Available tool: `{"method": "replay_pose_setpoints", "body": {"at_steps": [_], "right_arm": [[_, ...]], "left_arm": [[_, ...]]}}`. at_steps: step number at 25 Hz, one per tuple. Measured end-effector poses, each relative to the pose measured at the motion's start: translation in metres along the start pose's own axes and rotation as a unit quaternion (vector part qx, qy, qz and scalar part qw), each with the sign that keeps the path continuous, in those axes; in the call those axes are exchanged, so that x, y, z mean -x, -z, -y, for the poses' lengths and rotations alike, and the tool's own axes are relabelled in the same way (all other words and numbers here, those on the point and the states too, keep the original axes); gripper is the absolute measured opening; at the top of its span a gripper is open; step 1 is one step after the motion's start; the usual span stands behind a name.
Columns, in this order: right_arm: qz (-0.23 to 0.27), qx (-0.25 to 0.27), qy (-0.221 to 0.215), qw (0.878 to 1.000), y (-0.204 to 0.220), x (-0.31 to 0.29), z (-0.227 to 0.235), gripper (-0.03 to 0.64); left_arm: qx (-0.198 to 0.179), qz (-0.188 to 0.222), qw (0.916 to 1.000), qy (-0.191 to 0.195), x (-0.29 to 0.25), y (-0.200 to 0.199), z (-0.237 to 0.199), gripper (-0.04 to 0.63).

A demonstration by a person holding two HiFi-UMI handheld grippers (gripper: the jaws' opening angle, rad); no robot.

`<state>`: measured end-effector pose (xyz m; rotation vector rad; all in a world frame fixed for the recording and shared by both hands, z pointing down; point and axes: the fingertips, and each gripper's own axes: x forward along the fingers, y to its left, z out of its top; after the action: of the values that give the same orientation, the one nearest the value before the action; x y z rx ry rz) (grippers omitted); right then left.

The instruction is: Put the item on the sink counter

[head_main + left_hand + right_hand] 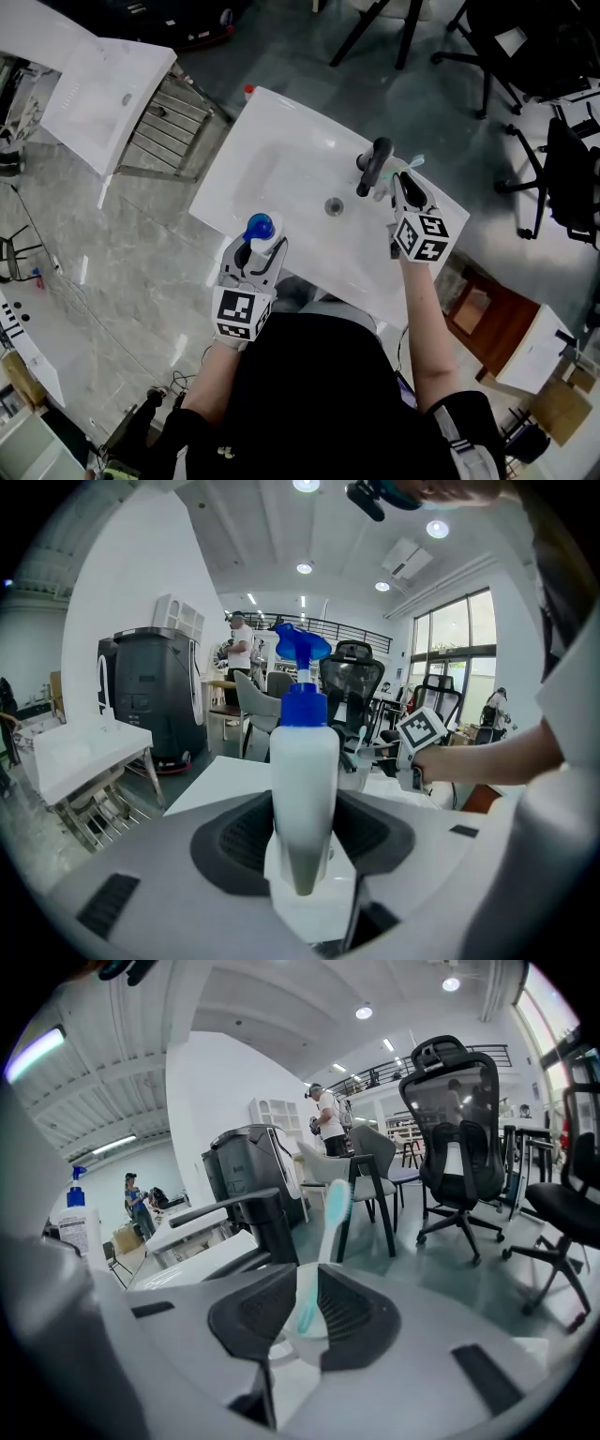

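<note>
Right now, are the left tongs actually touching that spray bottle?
Touching. The left gripper view shows the left tongs closed on the spray bottle, gripping its white body from both sides.

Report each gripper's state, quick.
Left gripper: shut on the white plastic spray bottle with blue trigger head.
Right gripper: shut on the white and teal plastic toothbrush.
</note>
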<state>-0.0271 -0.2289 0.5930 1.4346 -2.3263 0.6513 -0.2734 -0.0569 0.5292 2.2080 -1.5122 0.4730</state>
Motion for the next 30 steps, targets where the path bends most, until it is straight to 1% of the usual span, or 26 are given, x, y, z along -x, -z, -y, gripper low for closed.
{"method": "replay_pose_setpoints", "body": {"at_steps": [4,7,12,19,30], "right_arm": [[-0.001,-0.003,0.001,1.000,0.002,0.003,0.002,0.096],[0.001,-0.004,0.001,1.000,0.002,0.009,0.002,0.109],[0.008,-0.005,-0.009,1.000,0.000,0.024,-0.004,0.109],[0.023,-0.001,-0.020,1.000,-0.003,0.060,-0.010,0.107],[0.040,-0.020,-0.014,0.999,0.004,0.133,0.003,0.096]], "left_arm": [[-0.003,0.003,1.0000,-0.002,0.001,-0.001,0.002,0.207],[-0.005,0.003,1.0000,-0.002,0.003,-0.001,0.006,0.206],[-0.010,0.007,0.9999,0.001,0.004,-0.003,0.015,0.207],[-0.019,0.013,0.9996,0.014,0.004,-0.007,0.041,0.206],[-0.033,0.022,0.9982,0.045,0.000,-0.015,0.090,0.207]]}}
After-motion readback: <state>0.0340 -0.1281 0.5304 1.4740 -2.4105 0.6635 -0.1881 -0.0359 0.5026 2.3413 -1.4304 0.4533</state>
